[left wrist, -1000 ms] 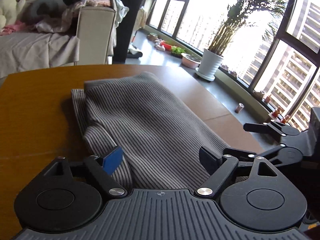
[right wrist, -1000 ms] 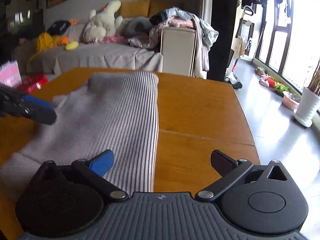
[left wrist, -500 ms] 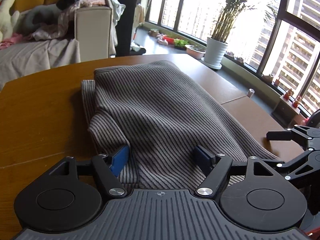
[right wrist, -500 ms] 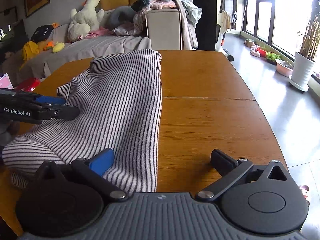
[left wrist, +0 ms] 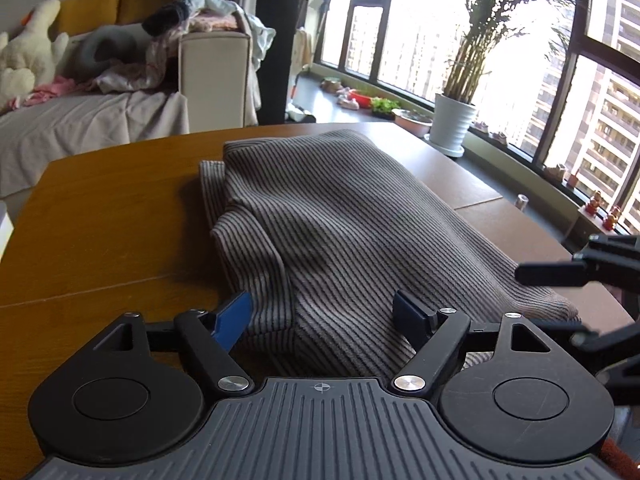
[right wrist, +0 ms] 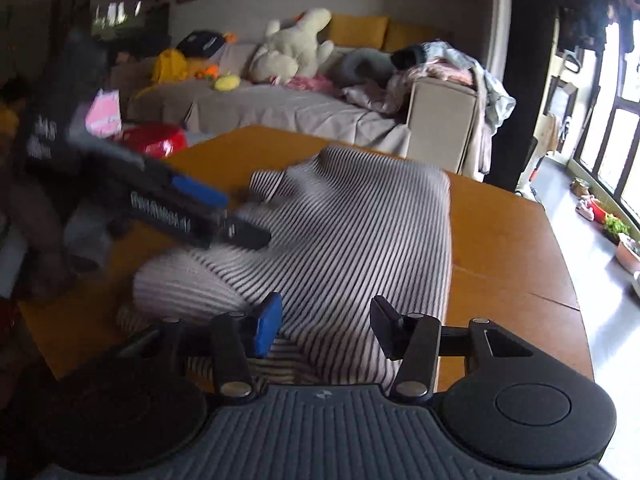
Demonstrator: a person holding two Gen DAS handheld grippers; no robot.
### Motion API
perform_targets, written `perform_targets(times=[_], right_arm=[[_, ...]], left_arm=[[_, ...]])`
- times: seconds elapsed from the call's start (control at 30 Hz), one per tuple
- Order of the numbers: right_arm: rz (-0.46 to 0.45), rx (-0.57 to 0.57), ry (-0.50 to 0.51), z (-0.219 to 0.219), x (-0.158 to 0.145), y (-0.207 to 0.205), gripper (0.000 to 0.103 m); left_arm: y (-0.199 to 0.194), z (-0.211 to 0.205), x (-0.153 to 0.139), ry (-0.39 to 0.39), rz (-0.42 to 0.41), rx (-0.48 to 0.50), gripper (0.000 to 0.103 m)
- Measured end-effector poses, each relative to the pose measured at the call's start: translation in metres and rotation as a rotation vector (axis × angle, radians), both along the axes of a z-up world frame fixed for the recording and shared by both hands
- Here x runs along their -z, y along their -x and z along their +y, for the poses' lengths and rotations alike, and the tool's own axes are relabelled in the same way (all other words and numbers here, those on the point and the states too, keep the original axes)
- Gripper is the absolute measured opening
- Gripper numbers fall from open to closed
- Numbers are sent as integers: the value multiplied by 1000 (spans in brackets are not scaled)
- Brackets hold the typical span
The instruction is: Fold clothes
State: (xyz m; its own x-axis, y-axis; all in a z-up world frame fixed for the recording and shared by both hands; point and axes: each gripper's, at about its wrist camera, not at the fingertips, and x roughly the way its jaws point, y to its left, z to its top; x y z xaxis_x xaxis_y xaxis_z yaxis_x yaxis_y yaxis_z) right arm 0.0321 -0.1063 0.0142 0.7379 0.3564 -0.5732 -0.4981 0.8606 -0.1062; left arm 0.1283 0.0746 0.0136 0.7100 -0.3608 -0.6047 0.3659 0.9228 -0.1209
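A: Item one, the garment?

B: Striped knit garment (left wrist: 344, 232), grey with dark ribbing, lying folded lengthwise on the wooden bench (left wrist: 100, 216). In the left wrist view it runs from 6 o'clock up toward 12, its far folded edge short of the bench's back rim. A sleeve or under-layer shows along its 9 o'clock side.

A: Item two, left gripper?

B: Left gripper (left wrist: 324, 316), jaws apart, one blue-padded finger on each side of the garment's near edge. Cloth lies between them; they do not pinch it.

A: Item three, right gripper?

B: Right gripper (right wrist: 324, 326), jaws apart but narrower, straddling a raised hump of the garment (right wrist: 360, 240) at its near end. Whether the pads touch the cloth, I cannot tell. In the left wrist view this tool shows at 3 o'clock (left wrist: 576, 272), just beside the garment's near corner.

A: And the left one from the right wrist view?

B: Blurred, at 9 o'clock (right wrist: 208, 216), over the garment's left portion.

A: Surroundings?

B: Sofa (right wrist: 288, 108) at 12 o'clock in the right wrist view, carrying a white plush toy (right wrist: 296, 48) and heaped laundry (right wrist: 440, 64). Potted plant (left wrist: 456, 120) at 1 o'clock in the left wrist view, before the windows.
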Motion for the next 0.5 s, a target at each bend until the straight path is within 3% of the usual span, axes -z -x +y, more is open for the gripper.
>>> perform_targets(times=[0.1, 0.23, 0.27, 0.37, 0.5], right_arm=[[-37, -25, 47, 5, 0, 8, 50], [-76, -157, 30, 6, -18, 31, 81], [-83, -204, 40, 10, -18, 38, 83], [-97, -312, 161, 32, -4, 54, 83], [-168, -310, 282, 48, 20, 59, 83]], left_arm=[[21, 15, -15, -13, -33, -4, 93], [45, 34, -24, -59, -70, -24, 95], [50, 38, -25, -62, -72, -30, 95], [59, 45, -23, -54, -66, -45, 95], [69, 45, -25, -51, -78, -1, 96]])
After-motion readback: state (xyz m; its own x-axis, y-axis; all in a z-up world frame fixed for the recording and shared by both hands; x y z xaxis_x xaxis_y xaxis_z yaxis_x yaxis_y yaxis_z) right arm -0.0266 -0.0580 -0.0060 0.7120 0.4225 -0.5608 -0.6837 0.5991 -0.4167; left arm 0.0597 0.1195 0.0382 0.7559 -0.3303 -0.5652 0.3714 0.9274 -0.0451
